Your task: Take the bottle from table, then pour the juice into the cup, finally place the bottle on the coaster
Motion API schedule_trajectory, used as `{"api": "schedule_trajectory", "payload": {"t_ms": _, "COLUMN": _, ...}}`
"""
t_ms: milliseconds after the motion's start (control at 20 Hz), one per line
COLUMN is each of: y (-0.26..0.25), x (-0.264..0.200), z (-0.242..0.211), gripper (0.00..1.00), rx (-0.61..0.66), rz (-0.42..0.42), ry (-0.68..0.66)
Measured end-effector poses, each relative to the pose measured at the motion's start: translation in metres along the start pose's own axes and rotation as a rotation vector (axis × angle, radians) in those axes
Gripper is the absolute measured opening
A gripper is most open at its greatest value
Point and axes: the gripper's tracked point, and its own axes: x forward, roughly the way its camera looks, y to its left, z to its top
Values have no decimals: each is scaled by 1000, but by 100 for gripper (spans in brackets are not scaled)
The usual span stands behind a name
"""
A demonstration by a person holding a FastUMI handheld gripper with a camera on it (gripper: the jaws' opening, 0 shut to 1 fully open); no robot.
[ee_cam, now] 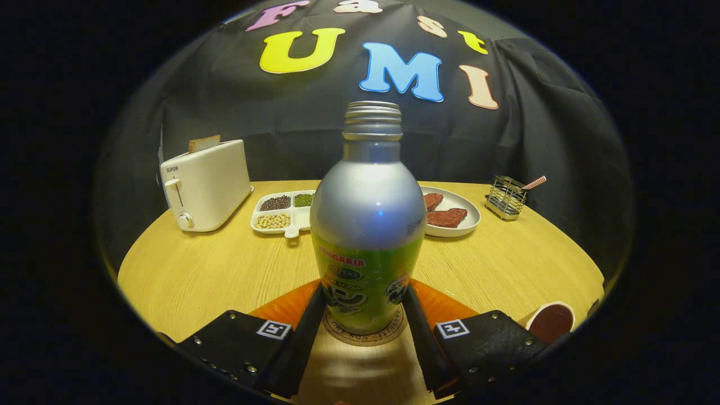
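Note:
A silver bottle (367, 225) with a green label and no cap stands upright on a round cork coaster (364, 336) on the wooden table (197, 270). My gripper (365, 315) reaches around the bottle's lower part. Its two fingers (308, 326) lie against the bottle's left and right sides, shut on it. A white cup (551, 322) with dark red juice inside sits on the table just to the right of the right finger.
At the back of the table stand a white toaster (205, 185) with a slice of bread, a divided tray of beans (281, 212), a white plate (458, 216) with reddish slices and a wire holder (506, 197) at the far right.

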Motion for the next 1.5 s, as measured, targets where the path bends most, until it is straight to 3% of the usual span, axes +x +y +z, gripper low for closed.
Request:
{"api": "schedule_trajectory", "payload": {"t_ms": 500, "y": 1, "x": -33, "z": 17, "gripper": 83, "rx": 18, "rz": 71, "ry": -68}}
{"api": "schedule_trajectory", "payload": {"t_ms": 1100, "y": -26, "x": -151, "z": 86, "gripper": 83, "rx": 98, "rz": 123, "ry": -289}}
{"api": "schedule_trajectory", "payload": {"t_ms": 1500, "y": -26, "x": -224, "z": 119, "gripper": 83, "rx": 79, "rz": 177, "ry": -416}}
